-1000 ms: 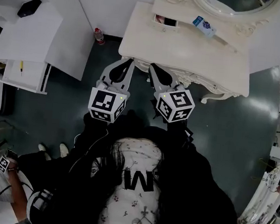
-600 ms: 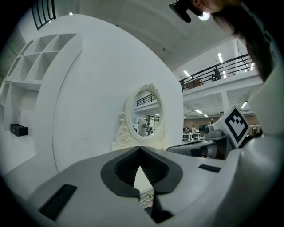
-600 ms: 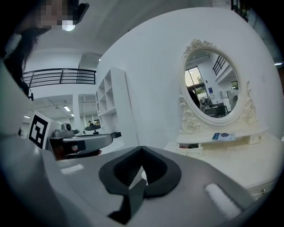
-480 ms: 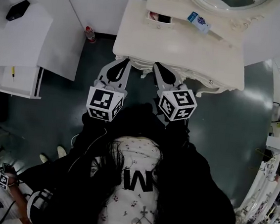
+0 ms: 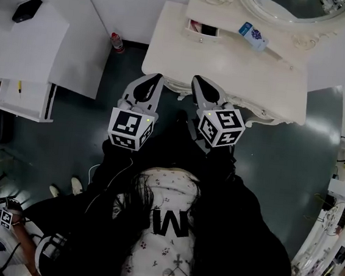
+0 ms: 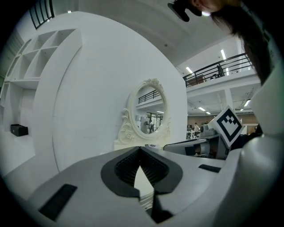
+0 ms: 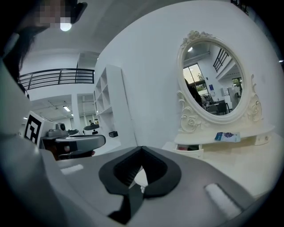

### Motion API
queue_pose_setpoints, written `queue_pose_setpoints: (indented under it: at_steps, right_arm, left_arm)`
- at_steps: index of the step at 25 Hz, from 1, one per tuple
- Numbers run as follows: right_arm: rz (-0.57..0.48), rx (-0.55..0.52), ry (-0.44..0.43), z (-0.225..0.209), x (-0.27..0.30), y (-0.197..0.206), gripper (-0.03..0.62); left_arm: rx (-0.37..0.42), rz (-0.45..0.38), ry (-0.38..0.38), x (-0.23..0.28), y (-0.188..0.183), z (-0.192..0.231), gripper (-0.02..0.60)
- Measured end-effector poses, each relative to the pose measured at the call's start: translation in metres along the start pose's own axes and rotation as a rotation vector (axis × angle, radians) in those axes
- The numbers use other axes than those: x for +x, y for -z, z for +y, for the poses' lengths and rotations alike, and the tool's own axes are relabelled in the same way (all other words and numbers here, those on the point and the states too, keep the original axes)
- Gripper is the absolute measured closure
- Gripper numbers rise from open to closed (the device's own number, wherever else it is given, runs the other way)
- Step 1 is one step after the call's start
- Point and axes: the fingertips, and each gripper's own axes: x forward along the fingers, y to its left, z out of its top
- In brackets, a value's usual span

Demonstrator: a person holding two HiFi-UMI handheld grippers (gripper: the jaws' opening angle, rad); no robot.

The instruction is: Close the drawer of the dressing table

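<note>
Although the left gripper and right gripper have crept a touch nearer over the last second, both with jaws pressed together on nothing, they only reach the front edge of the dressing table. Its small drawer sits well beyond them, at the left end of the raised shelf under the oval mirror. It is still pulled out with something pinkish inside, so I judge the closing push has not begun.
</note>
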Motion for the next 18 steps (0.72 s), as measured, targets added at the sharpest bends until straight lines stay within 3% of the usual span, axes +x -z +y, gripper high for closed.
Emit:
queue_pose_setpoints:
  at_steps: [10,18]
  right_arm:
    - [0.105,-0.073,-0.031,-0.071,0.063,0.004,0.585]
    - [0.17,-0.062,-0.044,-0.128,0.099,0.02,0.585]
  left_arm:
    - [-0.011,0.02,-0.066,0.082,-0.014,0.024,0.581]
    - [-0.015,0.065,-0.136,0.132,-0.014,0.041,0.581]
